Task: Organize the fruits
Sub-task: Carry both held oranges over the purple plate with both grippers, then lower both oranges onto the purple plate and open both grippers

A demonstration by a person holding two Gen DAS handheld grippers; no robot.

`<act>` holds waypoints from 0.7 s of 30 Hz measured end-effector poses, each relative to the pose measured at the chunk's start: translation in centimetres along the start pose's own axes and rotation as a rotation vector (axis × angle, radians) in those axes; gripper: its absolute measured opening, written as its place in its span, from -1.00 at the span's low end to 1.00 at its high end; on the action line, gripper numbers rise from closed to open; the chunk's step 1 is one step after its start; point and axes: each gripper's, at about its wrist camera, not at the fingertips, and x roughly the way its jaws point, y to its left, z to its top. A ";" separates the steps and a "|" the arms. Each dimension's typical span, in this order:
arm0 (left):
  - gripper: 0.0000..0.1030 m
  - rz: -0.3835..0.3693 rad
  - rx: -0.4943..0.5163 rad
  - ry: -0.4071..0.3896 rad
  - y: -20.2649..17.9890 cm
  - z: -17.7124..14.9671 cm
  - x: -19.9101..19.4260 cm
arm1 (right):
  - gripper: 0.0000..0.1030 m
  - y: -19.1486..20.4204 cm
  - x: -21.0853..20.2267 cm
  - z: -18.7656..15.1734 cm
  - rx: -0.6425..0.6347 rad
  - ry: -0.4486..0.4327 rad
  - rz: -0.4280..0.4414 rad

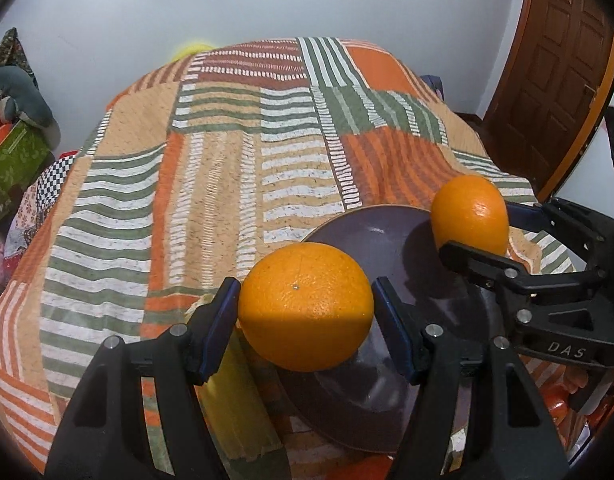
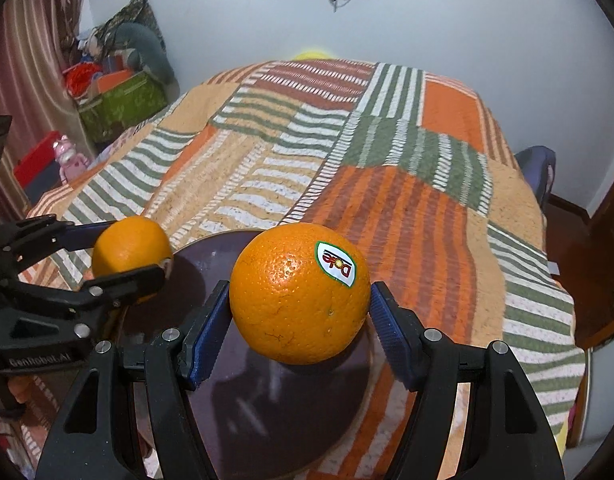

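Observation:
My left gripper [image 1: 305,312] is shut on a plain orange [image 1: 305,306] and holds it above the left rim of a dark purple plate [image 1: 375,236]. My right gripper [image 2: 300,300] is shut on an orange with a Dole sticker [image 2: 299,292] and holds it above the same plate [image 2: 211,256]. Each view shows the other gripper and its orange: the right one in the left wrist view [image 1: 471,214], the left one in the right wrist view [image 2: 129,248]. A yellow banana [image 1: 235,404] lies on the cloth under my left fingers.
The plate lies on a bed with a striped orange, green and white cover [image 1: 235,152]. Boxes and clutter [image 2: 119,92] stand at the left by a curtain. A brown wooden door [image 1: 555,60] is at the right. A blue chair [image 2: 537,168] stands beyond the bed's right edge.

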 end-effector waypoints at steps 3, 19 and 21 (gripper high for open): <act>0.29 0.007 0.009 0.022 0.0 0.1 0.9 | 0.27 0.0 0.8 0.4 -0.009 0.022 -0.009; 0.29 -0.002 0.004 0.066 0.3 0.3 2.8 | 0.30 -0.5 2.6 0.6 0.003 0.098 0.017; 0.30 -0.006 0.004 0.073 0.4 0.3 2.8 | 0.30 -0.4 2.7 0.5 0.000 0.100 0.014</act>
